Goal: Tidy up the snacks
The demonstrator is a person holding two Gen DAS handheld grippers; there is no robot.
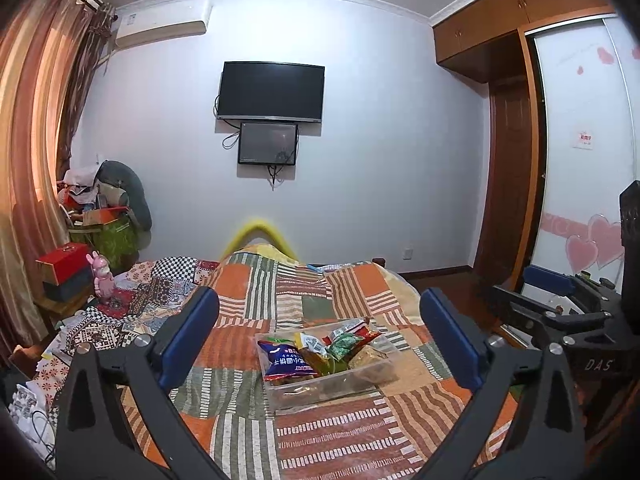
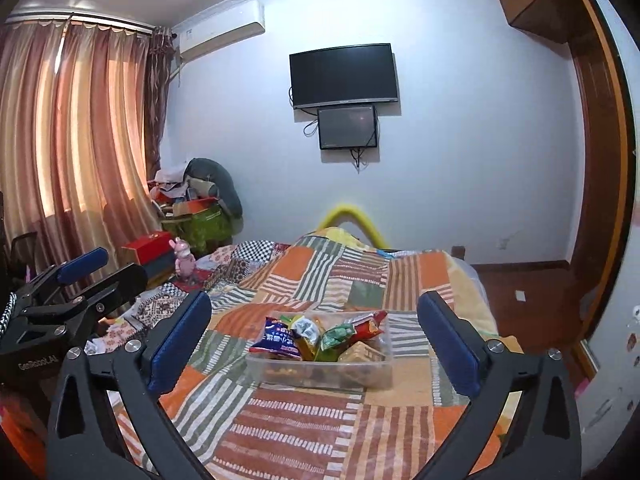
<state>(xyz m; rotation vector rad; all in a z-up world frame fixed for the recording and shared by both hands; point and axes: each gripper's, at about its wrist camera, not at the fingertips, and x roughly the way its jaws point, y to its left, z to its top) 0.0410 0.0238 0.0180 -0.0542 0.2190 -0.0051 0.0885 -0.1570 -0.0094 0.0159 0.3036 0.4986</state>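
Left wrist view is showing the left gripper [image 1: 320, 332] with its jaws standing wide apart, nothing between the blue pads [image 1: 184, 340] and nothing touching them. Straight ahead and a little below, framed between the fingers, the clear plastic container [image 1: 332, 388] is resting on the patchwork bedspread [image 1: 360, 440], well clear of the pads. The tub is lying skewed in this view, its long side running from lower left up toward the right, with the near short end toward the left gripper. Snack packets are standing in it: a blue packet [image 1: 286, 358] at the left end, a green packet [image 1: 344, 345] and a red packet [image 1: 362, 330] toward the middle and back, and darker snacks lying along the bottom. No loose packets are showing on the bedspread nearby.

In the right wrist view the right gripper [image 2: 314, 342] is likewise gaping to its full spread, holding nothing, with the container [image 2: 320, 374] centred between its fingers and its long side lying nearly crosswise. Both grippers are hovering side by side, each one peeking into the other's frame edge, and neither looks clearly nearer; I would judge the tub about equally reachable from either hand. With everything seemingly gathered in the tub, the sorting looks close to finished.
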